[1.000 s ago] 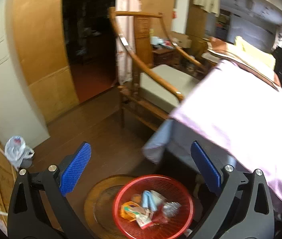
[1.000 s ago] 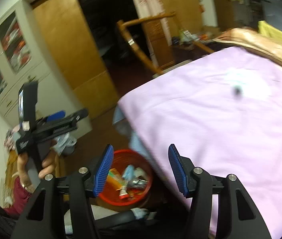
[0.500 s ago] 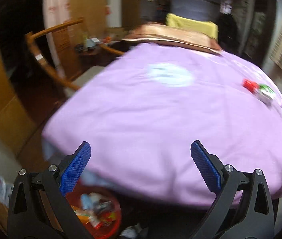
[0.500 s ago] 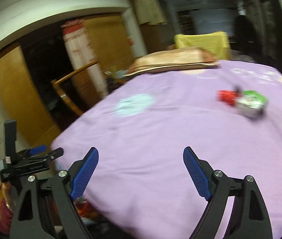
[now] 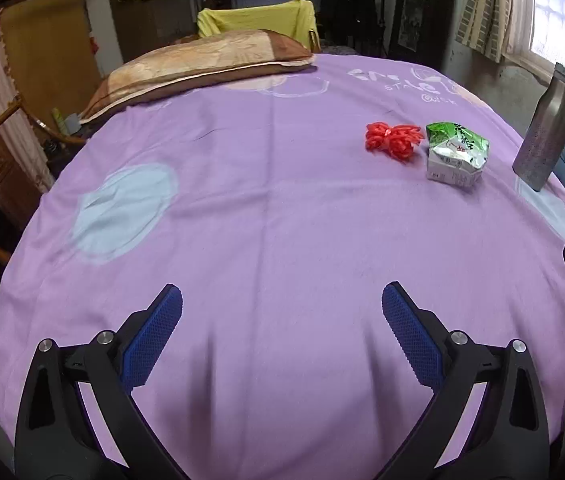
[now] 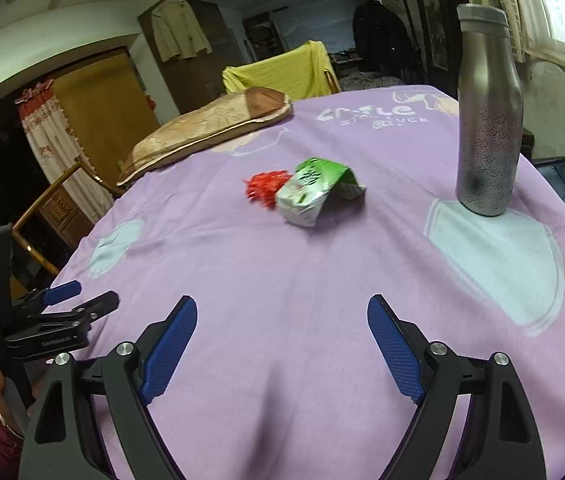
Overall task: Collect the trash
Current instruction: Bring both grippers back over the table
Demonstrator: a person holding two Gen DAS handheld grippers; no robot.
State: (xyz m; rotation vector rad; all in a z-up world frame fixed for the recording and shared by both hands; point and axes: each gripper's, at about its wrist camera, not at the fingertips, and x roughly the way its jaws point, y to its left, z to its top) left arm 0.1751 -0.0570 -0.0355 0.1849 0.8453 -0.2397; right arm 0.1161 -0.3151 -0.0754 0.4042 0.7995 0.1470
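A crumpled green and white wrapper (image 5: 457, 156) lies on the purple sheet of the bed (image 5: 266, 208), with a bundle of red plastic string (image 5: 392, 141) touching its left side. Both also show in the right wrist view: the wrapper (image 6: 314, 192) and the red string (image 6: 264, 188). My left gripper (image 5: 282, 332) is open and empty over the near part of the sheet, far short of the trash. My right gripper (image 6: 282, 340) is open and empty too. The left gripper shows from the side in the right wrist view (image 6: 62, 304).
A tall metal bottle (image 6: 486, 112) stands upright on the sheet right of the wrapper, also seen in the left wrist view (image 5: 548, 128). A brown pillow (image 5: 198, 64) lies at the bed's far end. A wooden chair (image 6: 54, 208) stands off the left side.
Both grippers have swung up from the red trash basket on the floor to face across the bed top. The basket has left view; the wrapper, string and bottle have come into view.
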